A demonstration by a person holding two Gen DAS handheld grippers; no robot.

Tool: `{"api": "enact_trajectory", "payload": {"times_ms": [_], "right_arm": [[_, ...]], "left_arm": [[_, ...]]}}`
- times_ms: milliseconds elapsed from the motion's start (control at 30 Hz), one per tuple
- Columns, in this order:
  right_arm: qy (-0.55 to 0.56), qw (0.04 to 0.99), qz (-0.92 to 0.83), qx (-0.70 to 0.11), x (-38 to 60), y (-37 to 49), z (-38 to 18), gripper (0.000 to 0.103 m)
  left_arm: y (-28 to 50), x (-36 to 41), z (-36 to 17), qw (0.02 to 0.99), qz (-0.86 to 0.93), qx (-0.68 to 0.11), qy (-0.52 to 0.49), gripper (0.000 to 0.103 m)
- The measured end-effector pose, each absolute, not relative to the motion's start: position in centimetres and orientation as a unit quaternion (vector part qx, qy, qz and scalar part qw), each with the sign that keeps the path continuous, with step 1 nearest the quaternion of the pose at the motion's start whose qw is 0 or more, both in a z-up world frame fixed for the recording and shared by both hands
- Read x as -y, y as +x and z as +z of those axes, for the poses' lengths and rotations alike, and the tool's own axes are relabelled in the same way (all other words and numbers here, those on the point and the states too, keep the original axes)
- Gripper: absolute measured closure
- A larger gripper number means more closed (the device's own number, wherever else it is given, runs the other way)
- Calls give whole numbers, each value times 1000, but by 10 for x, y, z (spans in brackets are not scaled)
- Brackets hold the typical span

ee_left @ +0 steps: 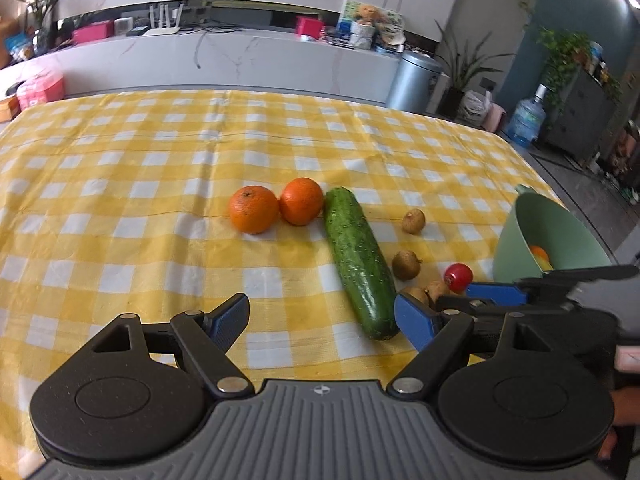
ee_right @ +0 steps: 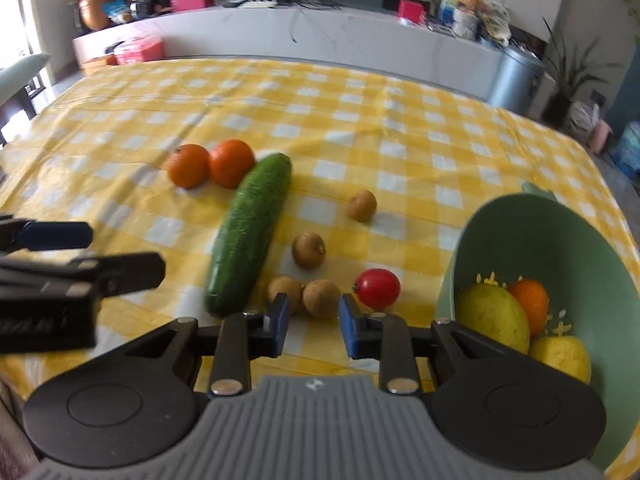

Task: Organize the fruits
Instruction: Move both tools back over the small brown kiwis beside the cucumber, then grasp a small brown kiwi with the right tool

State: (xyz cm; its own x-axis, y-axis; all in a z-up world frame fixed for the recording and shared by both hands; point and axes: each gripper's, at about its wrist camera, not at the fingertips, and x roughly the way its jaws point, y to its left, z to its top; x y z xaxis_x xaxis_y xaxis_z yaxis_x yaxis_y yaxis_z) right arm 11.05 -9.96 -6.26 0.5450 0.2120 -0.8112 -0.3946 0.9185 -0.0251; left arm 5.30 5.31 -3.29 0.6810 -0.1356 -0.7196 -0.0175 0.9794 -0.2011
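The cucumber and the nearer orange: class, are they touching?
Touching. In the left wrist view the cucumber's far end presses against the orange, with no tablecloth visible between them.

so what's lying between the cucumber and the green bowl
Five small pieces: four brown fruits and a red tomato, all loose on the cloth between the cucumber and the green bowl. The right wrist view shows it best.

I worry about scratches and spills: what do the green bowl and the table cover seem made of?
The green bowl looks like matte moulded plastic: even colour, thin smooth wall, soft sheen. The yellow checked tablecloth looks like woven cloth or coated fabric, judging by its fold creases; which one is unclear.
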Motion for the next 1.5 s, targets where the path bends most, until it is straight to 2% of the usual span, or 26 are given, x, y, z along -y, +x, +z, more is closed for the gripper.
{"api": "enact_trajectory", "payload": {"times_ms": [167,400,767,933,1200,1300,1500], "right_arm": [[-70,875,137,-459,100,121,-76,83],[-47,892,106,-436,93,124,-80,77],[-63,896,120,-423,87,133,-85,76],[-82,884,140,-438,87,124,-85,81],[-69,891,175,-412,100,93,-66,81],[-59,899,183,-394,105,87,-52,81],[-48,914,184,-358,131,83,-21,81]], "left_arm": [[59,-54,-41,906,-20,-414,-87,7],[61,-57,-46,902,-19,-422,-86,7],[62,-58,-46,901,-13,-425,-87,7],[62,-60,-45,901,-5,-425,-88,7],[61,-60,-41,905,-27,-414,-94,7],[62,-56,-42,907,-42,-407,-97,10],[57,-35,-37,910,-141,-376,-98,11]]}}
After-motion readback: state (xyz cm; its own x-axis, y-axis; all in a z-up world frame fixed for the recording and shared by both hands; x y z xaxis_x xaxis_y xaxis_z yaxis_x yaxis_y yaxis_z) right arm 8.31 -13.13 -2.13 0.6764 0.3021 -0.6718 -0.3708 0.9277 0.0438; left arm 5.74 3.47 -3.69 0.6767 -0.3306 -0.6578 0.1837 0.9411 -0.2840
